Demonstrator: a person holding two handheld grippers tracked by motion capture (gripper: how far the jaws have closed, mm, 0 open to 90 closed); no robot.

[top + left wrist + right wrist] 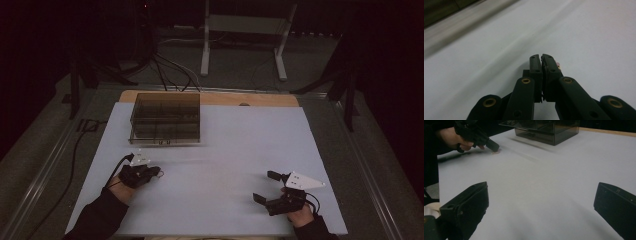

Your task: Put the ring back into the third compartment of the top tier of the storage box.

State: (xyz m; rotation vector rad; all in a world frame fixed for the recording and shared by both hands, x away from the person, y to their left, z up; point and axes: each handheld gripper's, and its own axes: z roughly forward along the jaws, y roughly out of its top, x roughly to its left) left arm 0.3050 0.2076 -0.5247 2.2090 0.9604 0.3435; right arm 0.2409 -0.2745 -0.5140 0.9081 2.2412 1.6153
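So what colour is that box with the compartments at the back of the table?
Smoky, see-through dark brown-grey; the box shows best in the high view.

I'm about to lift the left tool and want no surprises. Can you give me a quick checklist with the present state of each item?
1. Left tool shut: ok, jaws together at the tips.
2. Small pink thing gripped: cannot tell; it shows just beside the tips, on the sheet.
3. Right tool open and apart from the left: ok.
4. Path to the box: ok, bare sheet between.
5. Box open to take something: cannot tell; too dark.
6. Cable free: ok, loops behind the left hand.
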